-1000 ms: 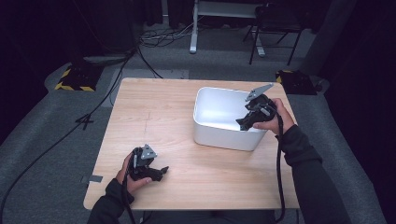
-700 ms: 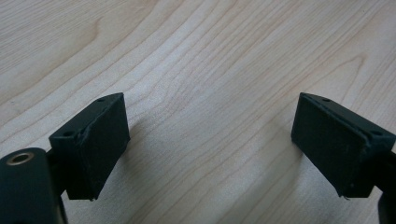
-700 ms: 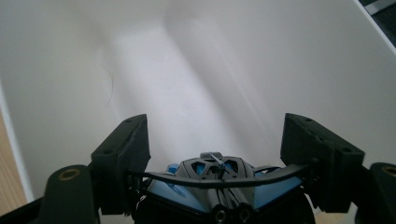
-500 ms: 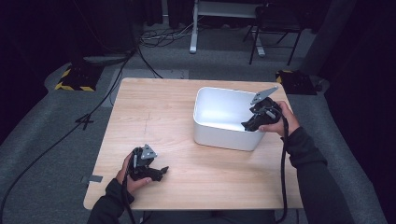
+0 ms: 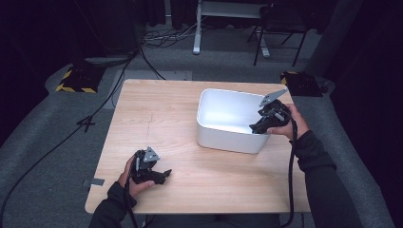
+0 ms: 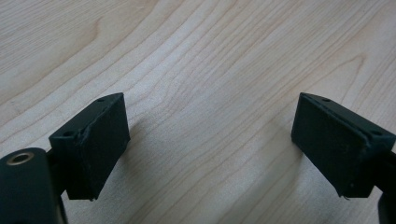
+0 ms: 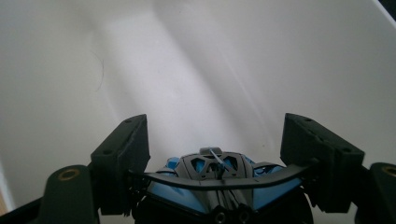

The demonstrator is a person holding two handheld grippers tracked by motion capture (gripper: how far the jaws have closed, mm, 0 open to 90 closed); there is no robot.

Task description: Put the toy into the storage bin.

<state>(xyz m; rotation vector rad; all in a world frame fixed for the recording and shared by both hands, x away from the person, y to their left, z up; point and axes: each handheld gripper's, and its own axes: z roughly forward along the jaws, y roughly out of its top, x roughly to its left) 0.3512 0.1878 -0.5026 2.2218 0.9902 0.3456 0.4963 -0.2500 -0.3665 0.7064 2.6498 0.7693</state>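
1 white tub (image 5: pixel 228 137) sits on the worktop (image 5: pixel 157 123). The right gripper (image 7: pixel 215 158) hangs inside it, jaws clamped on 1 blue-and-black toy (image 7: pixel 212 179). The left gripper (image 6: pixel 210 144) has its jaws apart over bare wood.

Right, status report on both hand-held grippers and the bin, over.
Left hand-held gripper open, low over table. Right hand-held gripper shut on blue-and-black object, inside white bin. Nothing blocking.
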